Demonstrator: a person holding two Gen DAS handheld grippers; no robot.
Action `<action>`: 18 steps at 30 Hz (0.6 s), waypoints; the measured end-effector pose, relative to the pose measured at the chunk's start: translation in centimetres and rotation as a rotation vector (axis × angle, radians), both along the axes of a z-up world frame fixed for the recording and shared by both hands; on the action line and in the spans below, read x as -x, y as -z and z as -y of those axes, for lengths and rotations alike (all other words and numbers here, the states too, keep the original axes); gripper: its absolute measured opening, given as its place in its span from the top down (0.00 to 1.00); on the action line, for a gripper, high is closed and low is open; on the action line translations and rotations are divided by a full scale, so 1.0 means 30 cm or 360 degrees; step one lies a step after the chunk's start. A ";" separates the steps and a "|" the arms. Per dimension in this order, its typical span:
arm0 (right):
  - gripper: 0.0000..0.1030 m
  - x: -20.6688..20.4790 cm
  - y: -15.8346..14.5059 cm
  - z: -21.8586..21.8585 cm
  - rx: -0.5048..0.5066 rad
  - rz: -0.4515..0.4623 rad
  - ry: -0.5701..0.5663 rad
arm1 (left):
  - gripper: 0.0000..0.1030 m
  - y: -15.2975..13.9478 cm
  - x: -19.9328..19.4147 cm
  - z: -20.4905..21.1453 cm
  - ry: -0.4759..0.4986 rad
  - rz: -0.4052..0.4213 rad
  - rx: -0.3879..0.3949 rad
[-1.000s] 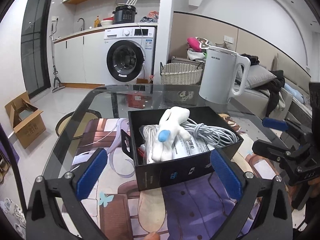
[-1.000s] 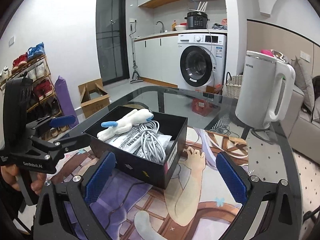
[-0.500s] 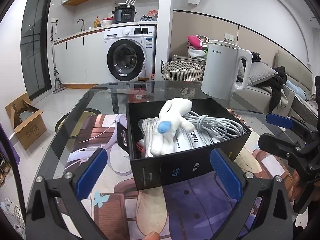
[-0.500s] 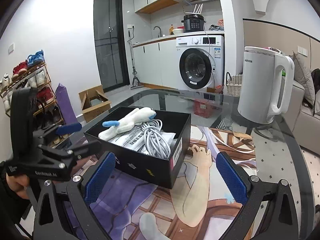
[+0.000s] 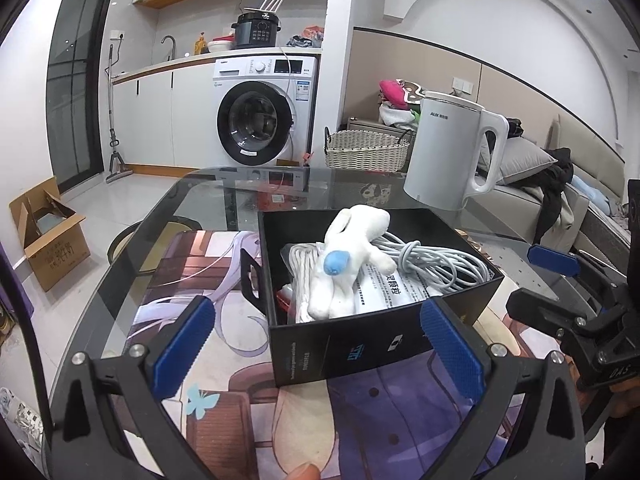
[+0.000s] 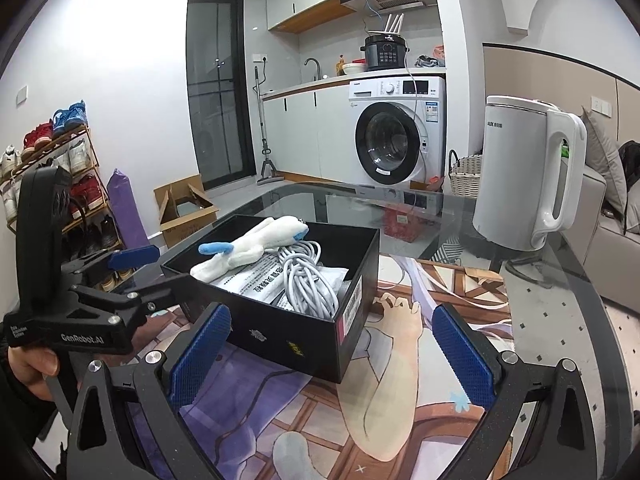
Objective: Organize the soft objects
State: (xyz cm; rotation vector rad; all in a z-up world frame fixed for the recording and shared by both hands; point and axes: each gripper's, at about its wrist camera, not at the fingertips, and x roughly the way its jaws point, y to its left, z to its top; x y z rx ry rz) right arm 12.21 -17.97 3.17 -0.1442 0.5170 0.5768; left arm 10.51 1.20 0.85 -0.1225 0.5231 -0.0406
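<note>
Plush toy (image 5: 347, 261): white and soft, with a blue patch on one end, and it's lying flat on its side on top of the pile inside the box.
Box (image 5: 372, 348): black, open-topped, sitting on the printed mat on the surface.
Cable (image 5: 436, 260): a coiled grey-white bundle, tucked in the box right beside the toy and touching it.
Packet (image 6: 260, 282): white with printed text, flat under both toy and cable.
</note>
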 end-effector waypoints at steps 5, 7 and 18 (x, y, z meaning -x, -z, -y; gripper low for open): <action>0.01 0.001 0.000 -0.002 0.0002 0.0013 -0.0014 | 0.00 0.003 -0.002 0.000 -0.0003 0.0000 0.0005; 0.01 0.001 -0.001 0.000 -0.0002 0.0017 -0.0013 | 0.00 0.004 0.000 -0.001 -0.0002 0.0008 0.0009; 0.01 0.006 0.001 -0.005 0.0021 0.0042 -0.0004 | 0.00 0.008 0.010 -0.001 -0.0004 0.0030 0.0014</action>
